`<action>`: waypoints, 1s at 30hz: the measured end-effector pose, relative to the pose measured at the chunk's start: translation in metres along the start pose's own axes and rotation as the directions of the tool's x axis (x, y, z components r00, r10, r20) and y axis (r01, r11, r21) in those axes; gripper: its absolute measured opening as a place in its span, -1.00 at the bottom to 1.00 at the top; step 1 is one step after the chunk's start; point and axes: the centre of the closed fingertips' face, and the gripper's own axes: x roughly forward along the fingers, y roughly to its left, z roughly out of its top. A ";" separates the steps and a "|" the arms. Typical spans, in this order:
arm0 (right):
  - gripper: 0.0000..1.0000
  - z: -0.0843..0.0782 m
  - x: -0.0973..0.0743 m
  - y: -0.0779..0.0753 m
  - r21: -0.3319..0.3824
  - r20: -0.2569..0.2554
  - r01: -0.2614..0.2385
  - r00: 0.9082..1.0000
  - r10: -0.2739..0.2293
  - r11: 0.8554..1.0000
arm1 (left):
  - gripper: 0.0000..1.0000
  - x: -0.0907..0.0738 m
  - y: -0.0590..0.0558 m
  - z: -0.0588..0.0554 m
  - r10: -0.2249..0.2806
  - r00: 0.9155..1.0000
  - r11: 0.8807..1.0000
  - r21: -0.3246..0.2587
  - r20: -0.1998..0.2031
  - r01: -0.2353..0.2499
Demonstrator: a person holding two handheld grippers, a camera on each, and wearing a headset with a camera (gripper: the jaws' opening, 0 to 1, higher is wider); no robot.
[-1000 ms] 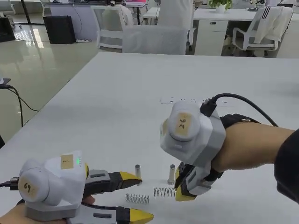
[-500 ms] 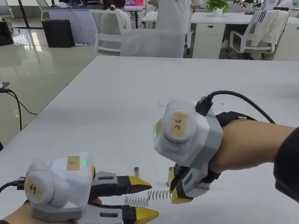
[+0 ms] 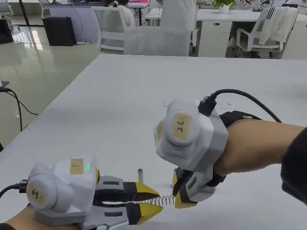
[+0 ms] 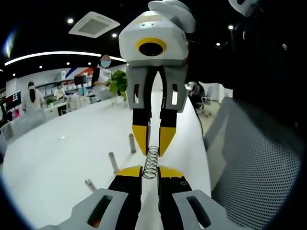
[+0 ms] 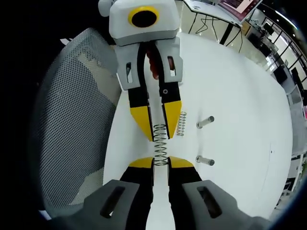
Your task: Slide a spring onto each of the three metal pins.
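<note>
- The left tool (image 4: 149, 171) and right tool (image 5: 161, 162) each clamped one end of a spring (image 5: 159, 139).
- Seemingly the first pin (image 5: 205, 122) was pending; one tool should release.

A tan sticker (image 3: 181, 125) on the right gripper (image 3: 181, 192) reads 26. On the left gripper (image 3: 152, 201), a round cap sticker (image 3: 37, 193) reads 69; the small label (image 3: 76, 166) just beside it is unreadable.

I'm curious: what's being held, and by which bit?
A thin silver wire spring, one end in the left gripper, the other in the right gripper.
</note>
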 end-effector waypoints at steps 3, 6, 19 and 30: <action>-0.85 0.002 -0.004 0.000 0.002 0.007 0.001 1.000 -0.001 1.000 | -0.92 0.001 0.000 -0.002 0.001 1.000 1.000 0.003 -0.007 -0.001; -0.85 0.005 -0.009 -0.001 0.004 0.019 0.008 1.000 -0.008 1.000 | -0.93 0.001 0.001 -0.003 0.005 1.000 1.000 0.004 -0.013 -0.005; -0.85 0.026 -0.024 0.001 -0.033 0.065 0.032 0.997 -0.029 0.999 | -0.94 0.001 0.000 -0.005 0.003 1.000 1.000 0.003 -0.022 -0.003; -0.85 0.045 -0.028 0.002 -0.057 0.110 0.040 0.993 -0.034 0.998 | -0.94 0.002 -0.002 -0.004 -0.003 1.000 1.000 0.007 -0.016 0.003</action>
